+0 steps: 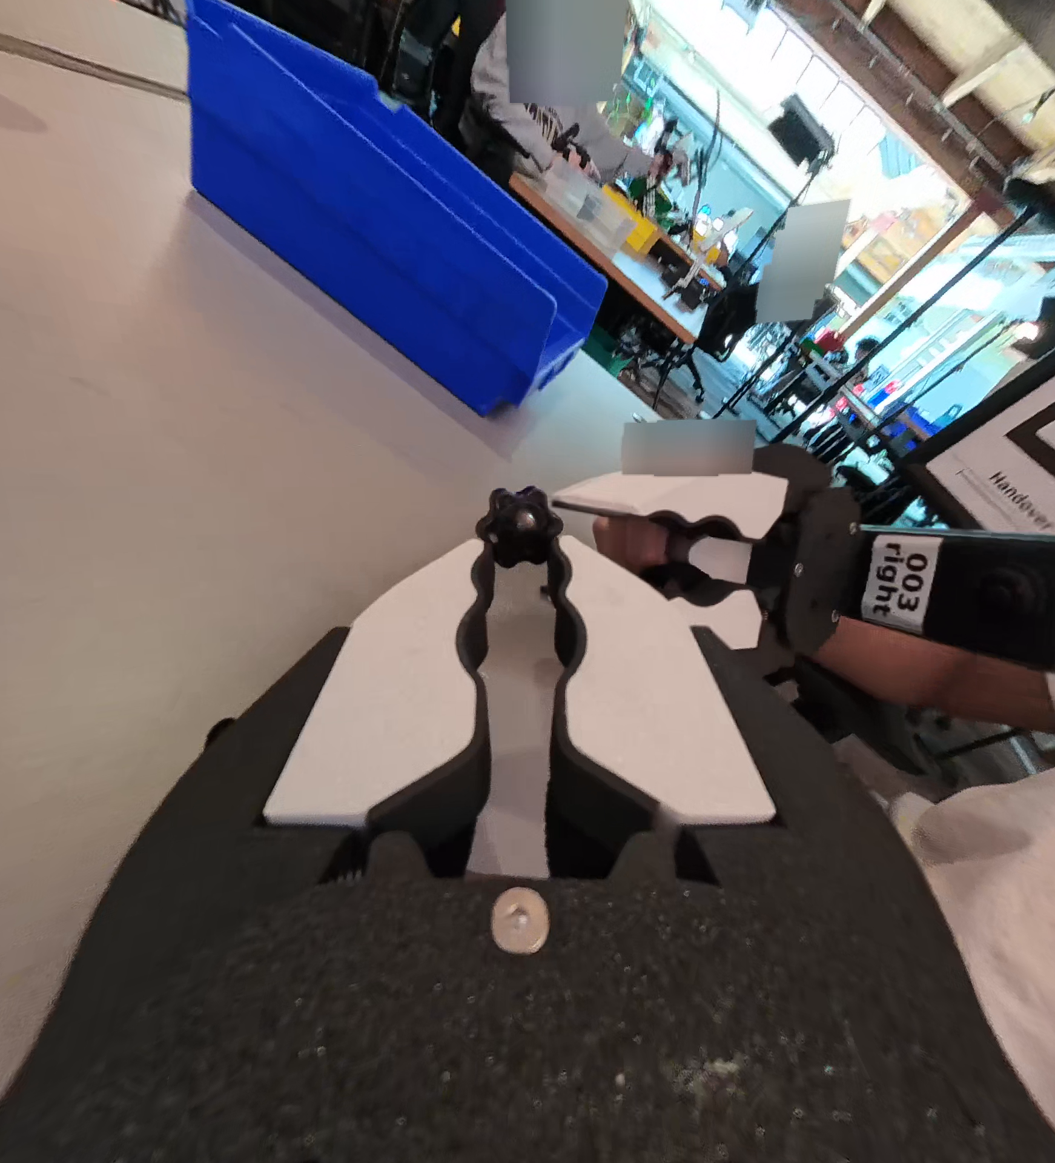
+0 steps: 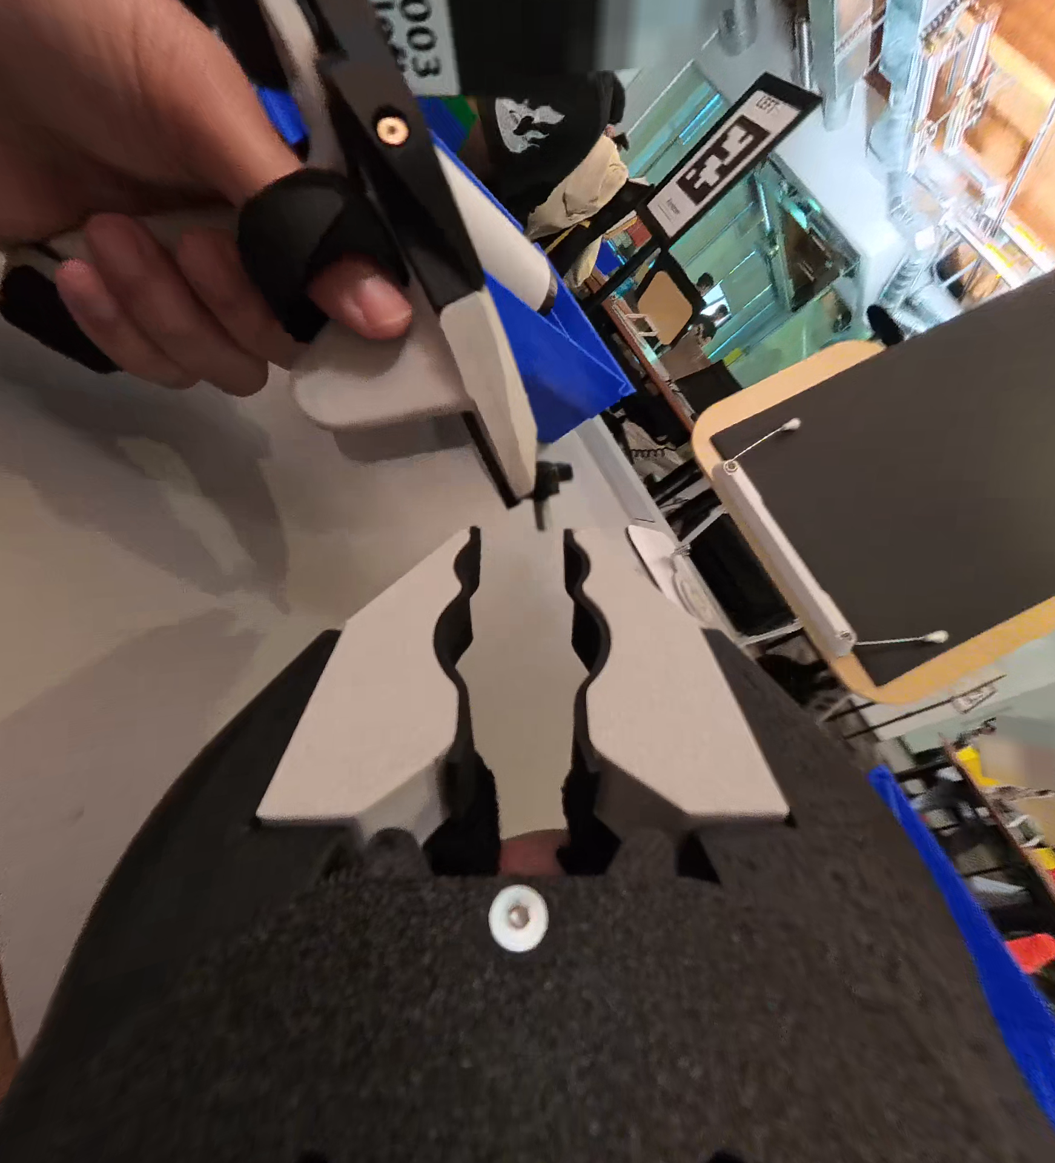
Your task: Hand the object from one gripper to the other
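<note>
The left gripper (image 1: 520,549) is clamped on a small black star-shaped knob (image 1: 519,527), pinching it right at the fingertips. In the left wrist view the knob's lobed face looks back toward the camera, with a bright metal spot at its centre. In the right wrist view the same knob (image 2: 553,473) is seen side-on beside the left gripper's tip, with a thin dark stem running down from the lobed head, so the long axis lies along the stem, crosswise to the left gripper's fingers, and the stem end points toward the right gripper.

The right gripper (image 2: 522,541) has its fingers apart with nothing between them, and its tips lie just short of the knob's stem, near but not touching. From the left wrist view the right gripper (image 1: 581,525) comes in from the right side, its pale upper finger (image 1: 670,497) level with the knob and just beside it.

Both are held above a pale bench (image 1: 135,440). A blue bin (image 1: 374,239) stands on the bench farther back, well apart from the knob.
</note>
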`<action>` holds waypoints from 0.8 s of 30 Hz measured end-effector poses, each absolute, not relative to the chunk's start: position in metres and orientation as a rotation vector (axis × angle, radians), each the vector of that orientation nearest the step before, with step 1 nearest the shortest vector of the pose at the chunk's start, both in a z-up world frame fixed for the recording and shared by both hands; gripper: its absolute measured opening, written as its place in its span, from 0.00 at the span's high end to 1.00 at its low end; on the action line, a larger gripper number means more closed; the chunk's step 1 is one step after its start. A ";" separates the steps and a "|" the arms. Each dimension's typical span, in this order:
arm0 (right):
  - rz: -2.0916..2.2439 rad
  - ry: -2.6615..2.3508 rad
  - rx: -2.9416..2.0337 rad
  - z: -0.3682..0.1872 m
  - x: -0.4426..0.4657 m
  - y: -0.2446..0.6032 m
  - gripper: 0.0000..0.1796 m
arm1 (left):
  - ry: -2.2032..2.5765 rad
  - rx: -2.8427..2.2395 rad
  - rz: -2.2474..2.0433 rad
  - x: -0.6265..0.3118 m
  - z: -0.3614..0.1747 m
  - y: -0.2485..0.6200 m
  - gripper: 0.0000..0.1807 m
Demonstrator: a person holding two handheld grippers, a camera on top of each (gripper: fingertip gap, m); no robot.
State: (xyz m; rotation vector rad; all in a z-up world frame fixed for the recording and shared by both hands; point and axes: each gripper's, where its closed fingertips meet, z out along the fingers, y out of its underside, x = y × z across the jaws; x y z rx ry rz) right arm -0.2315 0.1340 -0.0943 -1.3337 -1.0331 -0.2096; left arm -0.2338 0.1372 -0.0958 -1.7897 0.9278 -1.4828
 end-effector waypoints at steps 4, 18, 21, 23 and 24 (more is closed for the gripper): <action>0.113 -0.904 -1.452 -0.090 -0.226 0.135 0.85 | 0.890 -1.667 -1.709 -0.240 -0.073 0.131 0.91; 1.626 -0.494 -1.428 -0.042 -0.236 0.101 0.90 | 0.950 -1.430 -2.054 -0.234 -0.045 0.091 0.91; 1.616 -0.478 -1.426 -0.042 -0.238 0.102 0.97 | 0.949 -1.432 -2.050 -0.232 -0.046 0.090 0.91; 1.586 -0.502 -1.431 -0.043 -0.237 0.101 0.97 | 0.953 -1.439 -2.041 -0.231 -0.047 0.090 0.92; 1.570 -0.515 -1.442 -0.044 -0.237 0.102 0.97 | 0.959 -1.445 -2.024 -0.231 -0.049 0.090 0.91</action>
